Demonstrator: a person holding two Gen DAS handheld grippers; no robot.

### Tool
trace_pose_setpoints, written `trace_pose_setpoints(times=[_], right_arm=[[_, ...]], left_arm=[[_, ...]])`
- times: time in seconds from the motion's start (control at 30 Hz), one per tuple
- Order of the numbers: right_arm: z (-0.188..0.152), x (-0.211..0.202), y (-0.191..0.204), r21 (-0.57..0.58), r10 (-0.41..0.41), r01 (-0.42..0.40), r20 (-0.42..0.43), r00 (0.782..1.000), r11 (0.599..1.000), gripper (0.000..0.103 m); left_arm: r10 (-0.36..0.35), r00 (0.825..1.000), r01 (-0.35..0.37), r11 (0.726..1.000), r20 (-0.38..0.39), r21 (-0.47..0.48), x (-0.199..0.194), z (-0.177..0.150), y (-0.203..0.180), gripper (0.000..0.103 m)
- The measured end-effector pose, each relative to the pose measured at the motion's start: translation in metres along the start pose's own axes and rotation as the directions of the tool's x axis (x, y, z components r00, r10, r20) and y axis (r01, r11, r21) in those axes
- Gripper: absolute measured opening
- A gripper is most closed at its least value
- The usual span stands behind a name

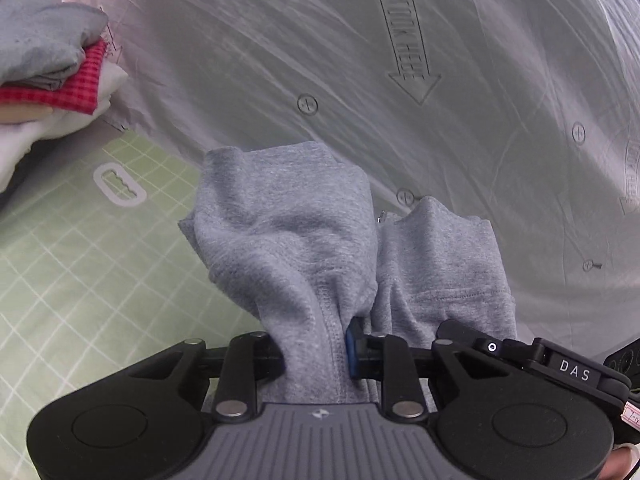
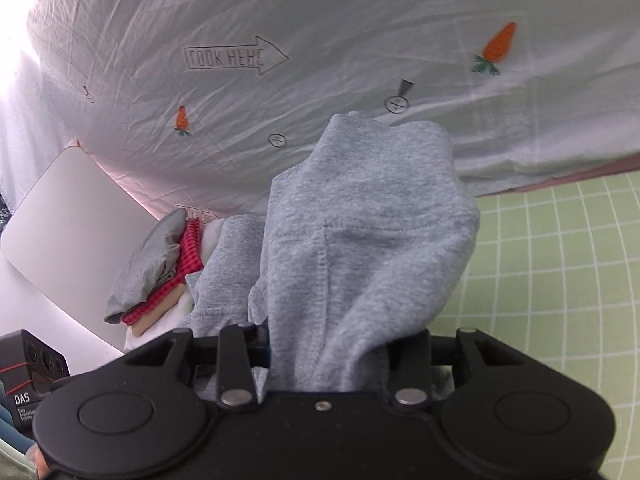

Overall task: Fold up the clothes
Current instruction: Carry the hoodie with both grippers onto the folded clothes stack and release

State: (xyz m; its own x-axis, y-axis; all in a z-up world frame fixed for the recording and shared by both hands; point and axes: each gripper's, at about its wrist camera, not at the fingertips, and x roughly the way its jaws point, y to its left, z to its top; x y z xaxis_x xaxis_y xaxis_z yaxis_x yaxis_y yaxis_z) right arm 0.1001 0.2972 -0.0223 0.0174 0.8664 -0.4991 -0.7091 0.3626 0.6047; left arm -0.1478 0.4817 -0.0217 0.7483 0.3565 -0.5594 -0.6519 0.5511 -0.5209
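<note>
Left tool [image 1: 316, 354]: I read it as clamped on a bunched fold of the grey garment [image 1: 288, 240]; cloth fills the gap between its fingers and stands up in front of the camera.
Right tool [image 2: 328, 354]: same reading, jaws narrowed onto a thick wad of that grey garment [image 2: 360, 220], a stitched seam facing the lens.
Garment position: lifted clear, held by both tools, humped above the fingers; I cannot tell how much of it hangs below.
Second tool in left view: black body marked DAS [image 1: 568, 368] just to the right of the grey cloth.
Surface under garment: green checked sheet [image 1: 80, 280] with white grid lines and a white oval print.
Beyond it: white sheet [image 1: 400, 60], creased, printed with carrots, arrows and small circled marks.
Folded stack [image 2: 160, 272]: grey piece on top, red checked piece under it, a tan piece and white cloth beneath, resting at the white sheet's edge, left of the garment.
Board: pale rounded panel [image 2: 72, 220] behind the stack, tilted.
Operator: fingertip [image 1: 624, 466] at lower right of left view.
</note>
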Motion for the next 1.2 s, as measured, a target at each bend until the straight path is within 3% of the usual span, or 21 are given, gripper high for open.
trace_pose_setpoints(times=[0.13,0.27,0.37,0.47,0.53,0.57,0.6,0.63,0.67,0.7,0.73,0.77,0.83,0.93,1.0,1.07,1.2], right_arm=[[0.045,0.054,0.052,-0.148,0.099,-0.101,-0.022,0.995,0.984,0.042],[0.087,0.115,0.117,-0.3,0.216,-0.224,-0.06,0.974,0.927,0.042],[0.118,0.168,0.174,-0.371,0.335,-0.347,-0.099,0.937,0.861,0.042],[0.135,0.219,0.241,-0.458,0.424,-0.424,-0.109,0.899,0.781,0.041],[0.135,0.257,0.288,-0.548,0.431,-0.404,-0.085,0.898,0.733,0.044],[0.136,0.275,0.311,-0.591,0.436,-0.391,-0.074,0.897,0.705,0.053],[0.134,0.297,0.331,-0.639,0.419,-0.351,-0.049,0.907,0.684,0.061],[0.13,0.32,0.345,-0.674,0.379,-0.29,-0.015,0.925,0.68,0.075],[0.125,0.342,0.356,-0.693,0.335,-0.23,0.017,0.942,0.683,0.079],[0.119,0.361,0.363,-0.705,0.291,-0.184,0.033,0.956,0.685,0.079],[0.111,0.373,0.364,-0.705,0.256,-0.151,0.045,0.966,0.693,0.079],[0.102,0.38,0.362,-0.699,0.228,-0.12,0.063,0.972,0.705,0.079],[0.089,0.384,0.351,-0.676,0.199,-0.071,0.114,0.973,0.734,0.083],[0.083,0.378,0.33,-0.615,0.159,-0.007,0.192,0.969,0.788,0.085],[0.086,0.37,0.317,-0.57,0.171,-0.024,0.204,0.964,0.821,0.086],[0.089,0.363,0.308,-0.563,0.218,-0.105,0.137,0.966,0.82,0.084],[0.077,0.347,0.3,-0.568,0.156,-0.073,0.1,0.983,0.82,0.09]], left_arm=[[0.049,0.987,-0.041,0.998,0.154,-0.051,-0.017,0.044,0.03,0.026],[0.102,0.946,-0.06,0.988,0.309,-0.143,-0.045,0.094,0.078,0.026],[0.153,0.889,-0.066,0.976,0.432,-0.209,-0.07,0.132,0.12,0.026],[0.222,0.803,-0.082,0.96,0.554,-0.267,-0.089,0.16,0.162,0.027],[0.355,0.748,-0.179,0.922,0.562,-0.344,-0.092,0.177,0.193,0.032],[0.428,0.724,-0.231,0.889,0.541,-0.395,-0.092,0.183,0.206,0.04],[0.497,0.715,-0.286,0.85,0.492,-0.442,-0.091,0.186,0.221,0.043],[0.561,0.707,-0.343,0.805,0.43,-0.485,-0.089,0.188,0.236,0.049],[0.62,0.694,-0.398,0.754,0.366,-0.522,-0.087,0.191,0.251,0.05],[0.651,0.688,-0.437,0.725,0.32,-0.533,-0.086,0.189,0.26,0.052],[0.654,0.688,-0.446,0.722,0.314,-0.528,-0.087,0.184,0.265,0.058],[0.652,0.688,-0.447,0.726,0.317,-0.522,-0.089,0.178,0.268,0.072],[0.651,0.679,-0.448,0.733,0.339,-0.512,-0.094,0.166,0.269,0.087],[0.664,0.671,-0.475,0.727,0.329,-0.496,-0.094,0.156,0.266,0.088],[0.671,0.669,-0.488,0.721,0.321,-0.491,-0.091,0.152,0.264,0.088],[0.681,0.663,-0.507,0.714,0.311,-0.484,-0.093,0.148,0.261,0.092],[0.672,0.653,-0.526,0.735,0.351,-0.429,-0.095,0.132,0.24,0.101]])
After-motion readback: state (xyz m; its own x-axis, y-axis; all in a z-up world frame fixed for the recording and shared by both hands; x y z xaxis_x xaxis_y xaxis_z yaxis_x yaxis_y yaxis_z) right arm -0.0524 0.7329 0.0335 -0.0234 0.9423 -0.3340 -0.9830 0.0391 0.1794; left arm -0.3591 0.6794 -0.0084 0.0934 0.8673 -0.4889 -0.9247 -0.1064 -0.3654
